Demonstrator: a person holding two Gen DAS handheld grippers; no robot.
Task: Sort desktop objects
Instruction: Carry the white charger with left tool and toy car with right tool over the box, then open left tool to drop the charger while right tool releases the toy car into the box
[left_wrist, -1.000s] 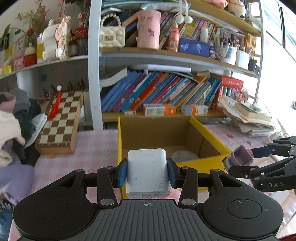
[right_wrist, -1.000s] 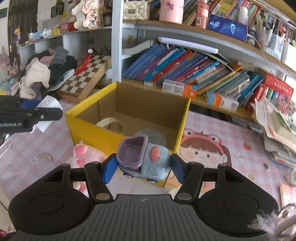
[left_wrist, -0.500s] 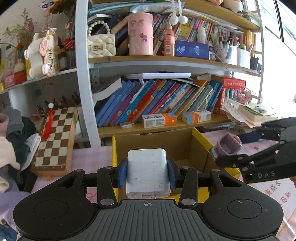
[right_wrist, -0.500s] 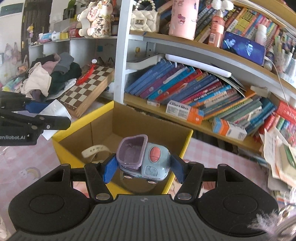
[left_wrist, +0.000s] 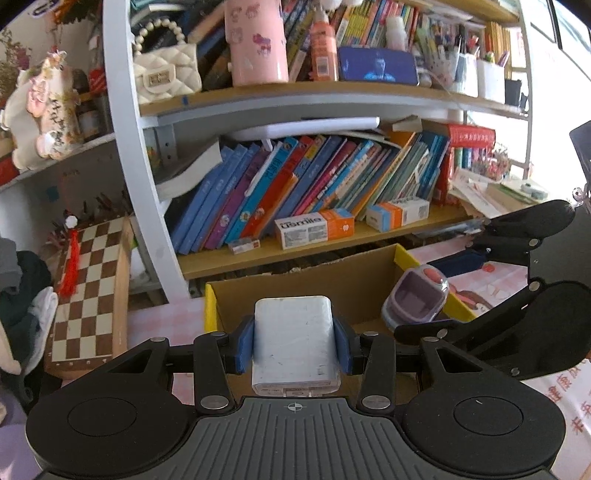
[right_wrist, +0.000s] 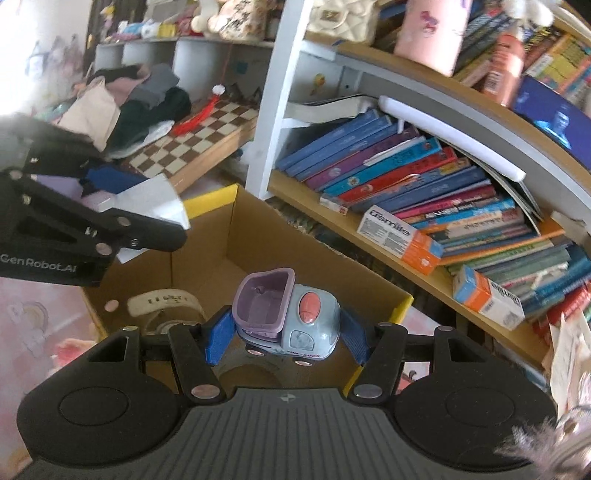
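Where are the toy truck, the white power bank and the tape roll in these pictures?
toy truck (right_wrist: 295, 321): right wrist view, on its blue cab.
white power bank (left_wrist: 293, 339): left wrist view, middle of its top face.
tape roll (right_wrist: 166, 301): right wrist view, on its pale outer band, inside the cardboard box (right_wrist: 207, 206).

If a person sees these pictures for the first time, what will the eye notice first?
Probably the two claws over the open yellow box: the left claw grips a white power bank, the right claw a blue and purple toy truck. Behind them a shelf of leaning books fills the view.
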